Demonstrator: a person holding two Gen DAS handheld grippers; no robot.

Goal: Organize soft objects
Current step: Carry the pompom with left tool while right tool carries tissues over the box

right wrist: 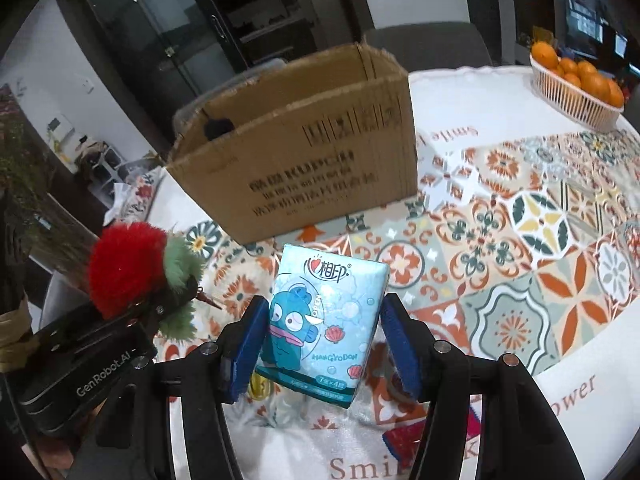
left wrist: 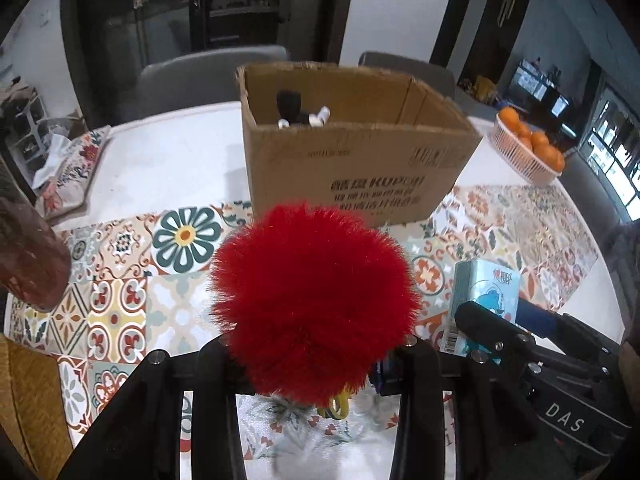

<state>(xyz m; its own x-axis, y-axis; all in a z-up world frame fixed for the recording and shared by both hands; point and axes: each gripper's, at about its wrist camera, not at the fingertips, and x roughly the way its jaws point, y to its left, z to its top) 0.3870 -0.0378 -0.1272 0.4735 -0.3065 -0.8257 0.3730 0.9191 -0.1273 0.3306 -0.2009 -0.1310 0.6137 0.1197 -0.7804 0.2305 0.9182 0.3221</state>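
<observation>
A fluffy red pom-pom (left wrist: 316, 304) fills the middle of the left wrist view, and my left gripper (left wrist: 316, 346) is shut on its lower part. The right wrist view shows green fur beside the red pom-pom (right wrist: 126, 268), with the left gripper (right wrist: 160, 312) under it. My right gripper (right wrist: 324, 340) is shut on a light blue tissue pack (right wrist: 324, 320) with a cartoon fish, held above the tablecloth between its blue pads (right wrist: 246, 344). The left wrist view shows the same tissue pack (left wrist: 486, 284) in the right gripper (left wrist: 492, 332). An open cardboard box (left wrist: 352, 168) (right wrist: 304, 176) stands just beyond, with a dark plush item (left wrist: 290, 106) inside.
A patterned tablecloth (right wrist: 520, 248) covers the round table. A basket of oranges (left wrist: 528, 148) (right wrist: 576, 80) sits at the far right. A floral cushion (left wrist: 72, 172) lies at the left edge. A small red and blue thing (right wrist: 404, 440) lies under the right gripper. Grey chairs (left wrist: 208, 68) stand behind the box.
</observation>
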